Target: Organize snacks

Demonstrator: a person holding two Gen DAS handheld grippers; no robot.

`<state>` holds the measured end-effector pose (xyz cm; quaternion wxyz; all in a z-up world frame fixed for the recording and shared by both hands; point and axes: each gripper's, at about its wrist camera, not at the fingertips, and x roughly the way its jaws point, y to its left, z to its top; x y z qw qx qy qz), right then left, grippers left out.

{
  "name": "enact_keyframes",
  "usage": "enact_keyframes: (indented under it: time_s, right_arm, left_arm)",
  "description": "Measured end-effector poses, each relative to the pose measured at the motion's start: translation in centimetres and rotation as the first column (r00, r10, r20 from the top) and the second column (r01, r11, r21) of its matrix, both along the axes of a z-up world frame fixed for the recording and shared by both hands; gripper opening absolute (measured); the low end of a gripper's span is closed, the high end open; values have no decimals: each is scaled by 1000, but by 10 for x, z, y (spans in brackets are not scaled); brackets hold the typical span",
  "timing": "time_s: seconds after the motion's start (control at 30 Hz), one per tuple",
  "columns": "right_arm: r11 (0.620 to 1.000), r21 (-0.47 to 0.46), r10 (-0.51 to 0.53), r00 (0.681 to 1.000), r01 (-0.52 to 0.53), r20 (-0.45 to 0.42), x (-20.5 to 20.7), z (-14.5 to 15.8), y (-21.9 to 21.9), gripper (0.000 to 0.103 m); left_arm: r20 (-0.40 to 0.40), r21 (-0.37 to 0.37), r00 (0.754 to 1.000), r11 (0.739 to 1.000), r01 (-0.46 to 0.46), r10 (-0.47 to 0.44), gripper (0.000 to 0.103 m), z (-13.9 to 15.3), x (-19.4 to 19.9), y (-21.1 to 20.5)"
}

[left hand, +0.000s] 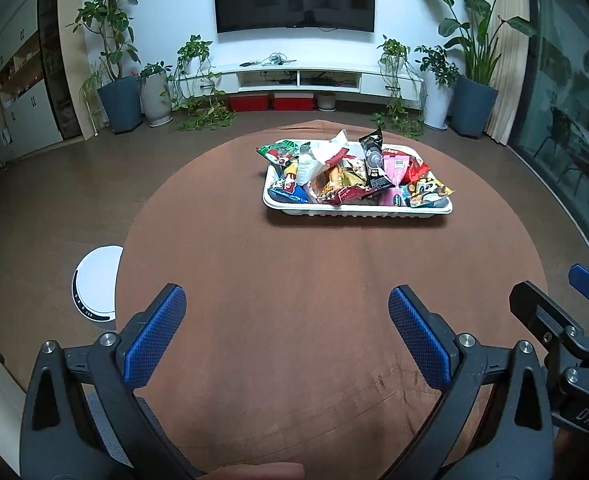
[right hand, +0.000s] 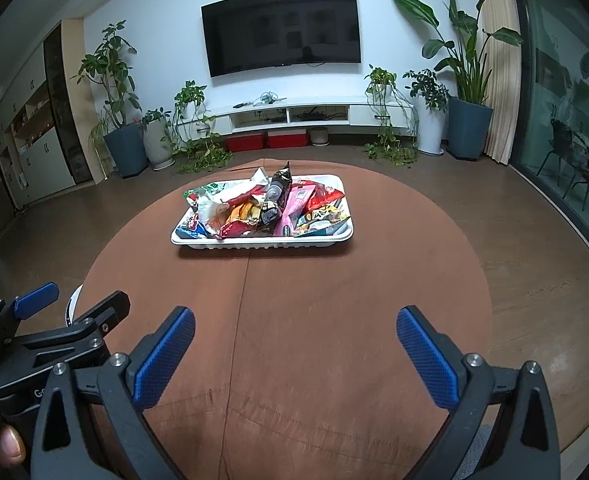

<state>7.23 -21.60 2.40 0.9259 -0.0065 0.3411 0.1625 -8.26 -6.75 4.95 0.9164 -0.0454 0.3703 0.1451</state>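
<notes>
Two grippers: left gripper (left hand: 286, 336) and right gripper (right hand: 294, 356) both spread wide, grasping nothing — side by side, well short of the tray
Tray (left hand: 374, 209): white, on the brown tablecloth (left hand: 294, 280), heaped with snack packets (left hand: 358, 172)
Left view only: round white device (left hand: 96, 282) on the floor, left of the tray
Right view only: a thumb (right hand: 10, 446) at the lower-left edge

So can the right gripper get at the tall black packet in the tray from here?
Probably yes. The right gripper is open, bare table lies between, and the black packet stands topmost in the tray.
</notes>
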Motion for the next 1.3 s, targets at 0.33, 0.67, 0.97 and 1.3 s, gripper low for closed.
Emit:
enact_keyframes:
  time_s: [0.33, 0.67, 0.97, 1.3]
  right_arm:
    - [1000, -1, 0, 1000, 0, -3, -1, -1, 0, 103]
    - [1000, -4, 1, 1000, -1, -7, 1, -3, 1, 103]
    - [1000, -4, 2, 1000, -2, -7, 1, -2, 1, 103]
    - [1000, -4, 2, 1000, -2, -9, 1, -2, 1, 103]
  left_arm:
    - [-1, -1, 1000, 1000, 4, -4, 103, -1, 0, 0]
    - [-1, 1, 1000, 1000, 3, -3, 103, -3, 0, 1]
    - [-3, 2, 1000, 1000, 4, -4, 103, -4, 1, 1]
    - [-3, 3, 1000, 1000, 4, -4, 103, -5, 1, 1]
